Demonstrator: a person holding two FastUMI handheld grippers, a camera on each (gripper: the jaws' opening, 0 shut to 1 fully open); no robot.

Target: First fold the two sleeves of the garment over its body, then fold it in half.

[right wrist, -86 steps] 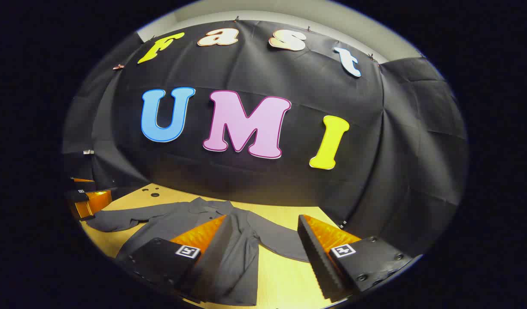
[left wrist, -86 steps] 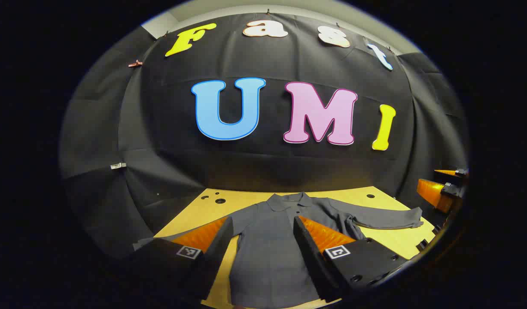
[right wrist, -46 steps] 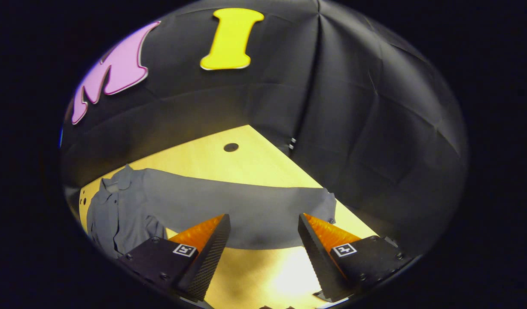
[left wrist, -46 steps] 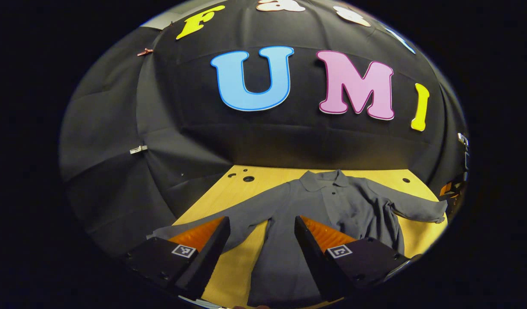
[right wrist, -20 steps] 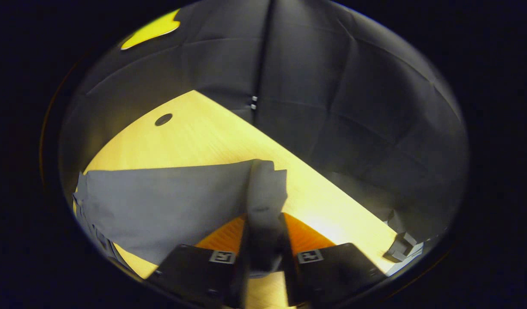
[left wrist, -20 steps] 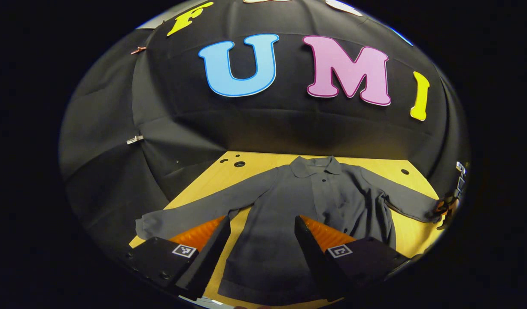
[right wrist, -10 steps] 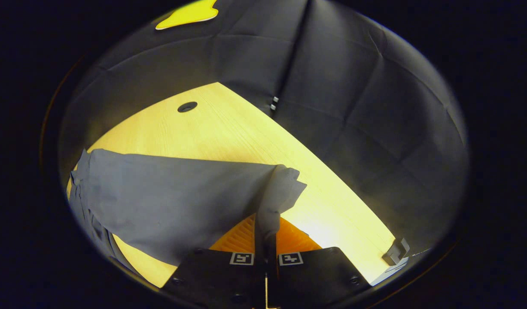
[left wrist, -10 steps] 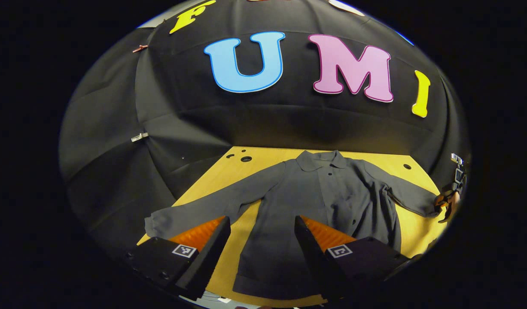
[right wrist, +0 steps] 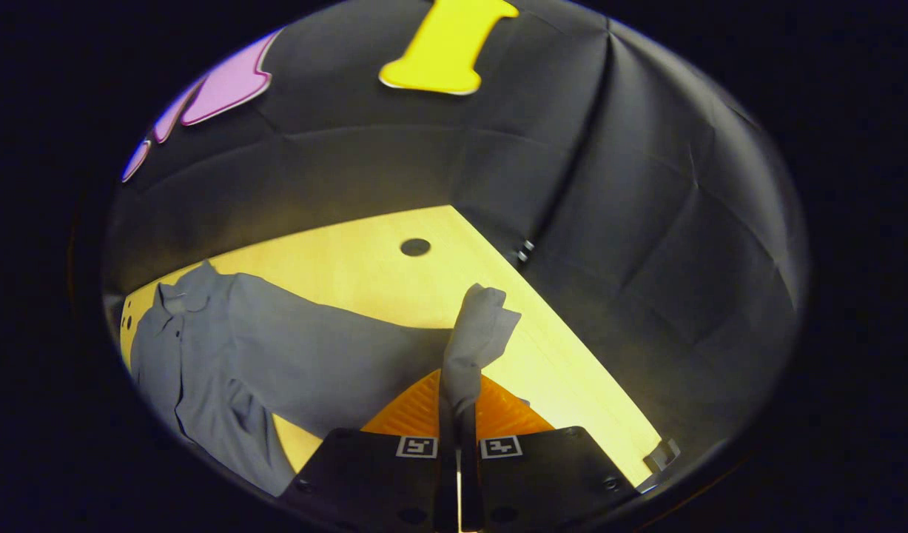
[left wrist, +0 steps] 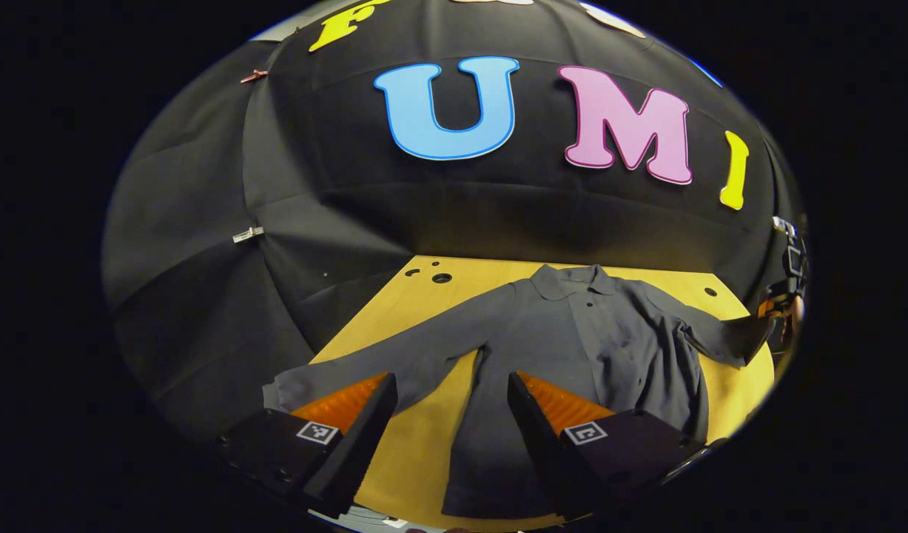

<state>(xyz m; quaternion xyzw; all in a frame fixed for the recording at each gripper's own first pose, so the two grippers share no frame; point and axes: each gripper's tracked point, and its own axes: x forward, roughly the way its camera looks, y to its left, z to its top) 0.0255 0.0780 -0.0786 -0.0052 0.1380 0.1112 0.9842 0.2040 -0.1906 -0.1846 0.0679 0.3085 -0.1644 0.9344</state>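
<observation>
- Left sleeve (left wrist: 365, 363): flat on the desk (left wrist: 424, 444), stretched out toward the near left corner, as half a second ago; not yet folded.
- Left gripper (left wrist: 451, 414): fingers wide apart, holding nothing, hovering above the shirt's lower left; slightly shifted from half a second ago, with the hem now nearer the right finger.
- Shirt (left wrist: 572, 348): grey, collar toward the back wall, body spread flat on the desk; some rumpling along its right side.
- Right sleeve (right wrist: 328, 355): no longer flat; end raised off the desk and drawn toward the body compared with one second ago, when closing began.
- Cuff (right wrist: 479, 326): standing up out of the grip, bunched, clear of the desk.
- Right gripper (right wrist: 457, 414): fingers together, clamped on the cuff; seen also at the far right edge of the left gripper view, holding the lifted sleeve end.
- Meaning for the task: first sleeve fold likely under way, grasp secured and lift begun; probably next, carrying the cuff leftward over the body and laying it flat. Left sleeve and the halving fold remain.
</observation>
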